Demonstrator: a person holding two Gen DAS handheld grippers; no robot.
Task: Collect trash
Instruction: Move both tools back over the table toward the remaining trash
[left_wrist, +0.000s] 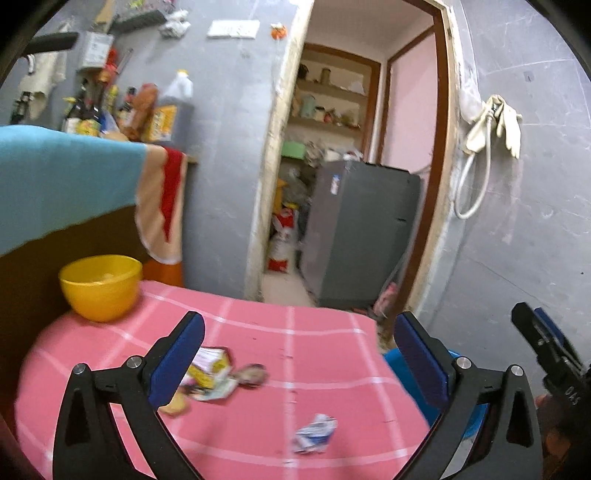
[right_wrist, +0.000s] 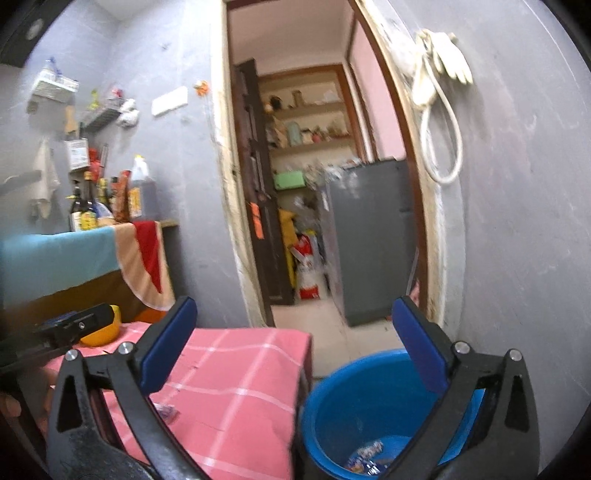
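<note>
Fingers spread wide and empty, my left gripper hovers over the pink checked tablecloth, above a crumpled white-blue wrapper and torn yellow packets. My right gripper, equally open, hangs above the blue bucket beside the table, wrappers inside. Farther back sits a yellow bowl.

We're in a home kitchen: sauce bottles and an oil jug crowd a counter, gloves hang on the grey wall, and a doorway shows pantry shelves and a grey fridge.
</note>
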